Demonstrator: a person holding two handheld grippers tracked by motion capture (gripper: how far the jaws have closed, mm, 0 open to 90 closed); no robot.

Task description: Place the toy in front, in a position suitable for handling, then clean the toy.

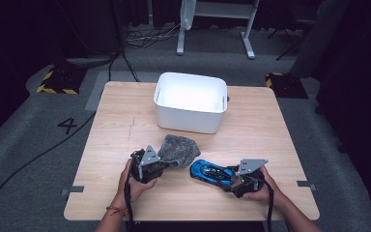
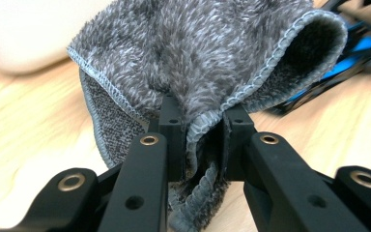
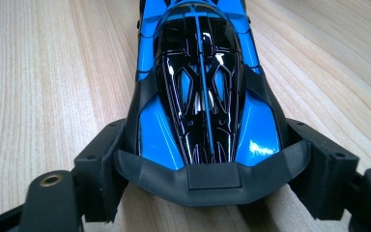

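From my high view, the left gripper (image 1: pixel 166 165) sits at the near left of the table (image 1: pixel 111 140), its jaws clenched on the edge of a grey fuzzy cloth (image 1: pixel 179 149) that lies bunched just in front of it. My left gripper view tells me what the overhead cannot: the left gripper (image 2: pixel 200 140) pinches a folded hem of the cloth (image 2: pixel 207 53) between its two pads, the stitched border curls out below the jaws, and the cloth's far fold arches open like a pocket. It also catches a blurred stretch of the white bin (image 2: pixel 24 34) behind and a sliver of blue at the right edge.

Moving right, the blue toy car (image 1: pixel 211 172) lies on the table between my two hands, just beside the cloth but, as far as I can tell, not touching it. The right gripper (image 1: pixel 232 182) grasps it at one end. My right gripper view gives the detail: the right gripper (image 3: pixel 207 179) has a pad pressed on each flank of the car (image 3: pixel 200 96), beside its black end piece, and the glossy black-and-blue body points away along the wood grain.

The table is pale wood. The white bin (image 1: pixel 190 101) stands at its far middle, well apart from both grippers. Around it lie grey carpet, a floor marking "4" (image 1: pixel 67 125), black cables and yellow-black striped blocks.
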